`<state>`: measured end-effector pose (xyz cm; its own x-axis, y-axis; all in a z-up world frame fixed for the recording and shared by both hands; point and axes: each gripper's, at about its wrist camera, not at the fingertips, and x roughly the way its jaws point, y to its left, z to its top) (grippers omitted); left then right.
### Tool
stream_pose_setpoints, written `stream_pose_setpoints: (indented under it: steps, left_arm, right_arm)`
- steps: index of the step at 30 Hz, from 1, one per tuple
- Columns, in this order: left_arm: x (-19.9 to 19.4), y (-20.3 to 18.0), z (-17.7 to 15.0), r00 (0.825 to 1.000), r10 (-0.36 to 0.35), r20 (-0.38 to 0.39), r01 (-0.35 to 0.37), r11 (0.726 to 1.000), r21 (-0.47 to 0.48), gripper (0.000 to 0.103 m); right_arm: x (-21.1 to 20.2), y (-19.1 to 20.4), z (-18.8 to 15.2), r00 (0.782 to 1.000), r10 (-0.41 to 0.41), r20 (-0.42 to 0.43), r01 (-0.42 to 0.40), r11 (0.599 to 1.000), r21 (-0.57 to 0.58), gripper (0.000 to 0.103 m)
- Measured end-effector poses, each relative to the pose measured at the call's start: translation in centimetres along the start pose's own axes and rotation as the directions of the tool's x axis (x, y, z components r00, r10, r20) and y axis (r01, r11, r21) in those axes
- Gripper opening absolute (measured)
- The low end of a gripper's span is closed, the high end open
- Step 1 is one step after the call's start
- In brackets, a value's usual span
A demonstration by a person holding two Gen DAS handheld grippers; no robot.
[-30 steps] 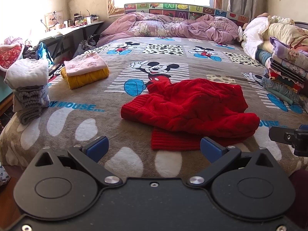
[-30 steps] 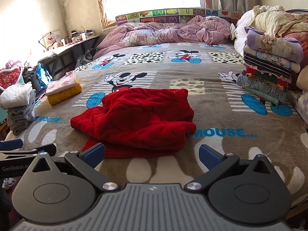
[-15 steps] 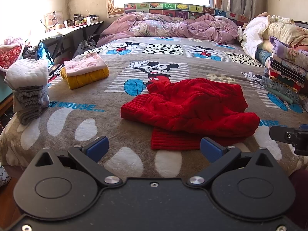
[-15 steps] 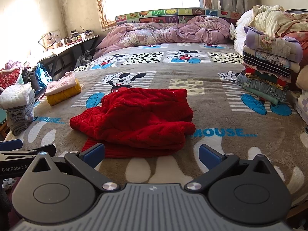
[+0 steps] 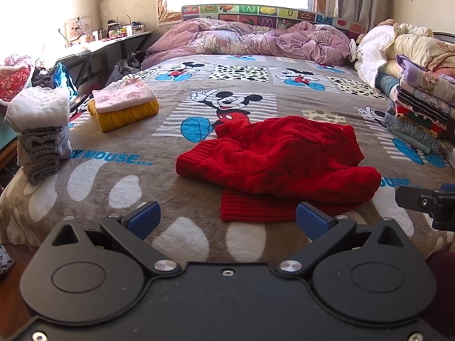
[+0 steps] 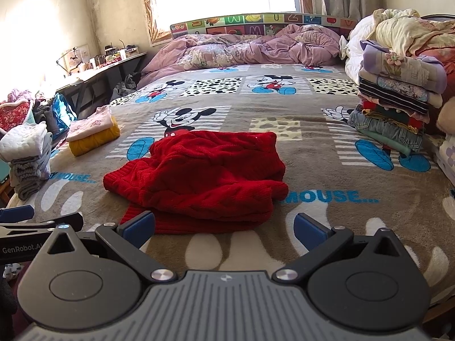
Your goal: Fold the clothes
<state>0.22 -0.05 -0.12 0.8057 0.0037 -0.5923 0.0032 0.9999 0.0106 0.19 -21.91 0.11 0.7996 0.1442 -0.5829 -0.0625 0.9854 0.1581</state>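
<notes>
A red knit sweater (image 5: 278, 162) lies partly folded on the Mickey Mouse blanket (image 5: 119, 170) near the bed's front edge; it also shows in the right wrist view (image 6: 204, 176). My left gripper (image 5: 227, 220) is open and empty, held just short of the sweater's ribbed hem. My right gripper (image 6: 224, 227) is open and empty, also just in front of the hem. The right gripper's tip (image 5: 426, 201) shows at the right edge of the left wrist view, and the left gripper's tip (image 6: 37, 221) shows at the left edge of the right wrist view.
A folded pink and yellow pile (image 5: 125, 108) and a white and grey pile (image 5: 39, 133) sit at the bed's left. A tall stack of folded clothes (image 6: 398, 105) stands at the right. A purple duvet (image 5: 250, 39) lies at the headboard. A desk (image 5: 93, 48) stands left.
</notes>
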Motion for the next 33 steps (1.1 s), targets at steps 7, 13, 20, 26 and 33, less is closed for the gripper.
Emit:
stream_pose_setpoints:
  steps: [7,13,20,26,33]
  left_arm:
    - [0.0,0.0,0.0,1.0,-0.001,0.001,0.001,1.0,0.001,0.103]
    - [0.2,-0.1,0.0,1.0,-0.005,-0.001,0.005,1.0,0.0,0.103]
    - [0.5,-0.1,0.0,1.0,-0.005,0.001,0.005,1.0,-0.001,0.103]
    - [0.8,-0.1,-0.1,1.0,-0.004,0.012,0.004,1.0,0.003,0.103]
    - [1.8,-0.4,-0.5,0.999,-0.052,0.003,0.052,0.999,0.009,0.103]
  right_arm:
    - [-0.1,0.4,0.0,1.0,-0.001,0.001,0.001,1.0,-0.005,0.103]
    - [0.0,0.5,0.0,1.0,-0.003,-0.001,0.003,1.0,-0.007,0.103]
    - [0.4,0.2,0.0,1.0,0.002,0.002,-0.002,1.0,0.001,0.103]
    - [0.8,-0.6,-0.1,0.998,0.062,0.006,-0.062,0.997,0.043,0.103]
    - [1.7,-1.5,-0.5,0.999,0.048,0.014,-0.049,0.997,0.061,0.103]
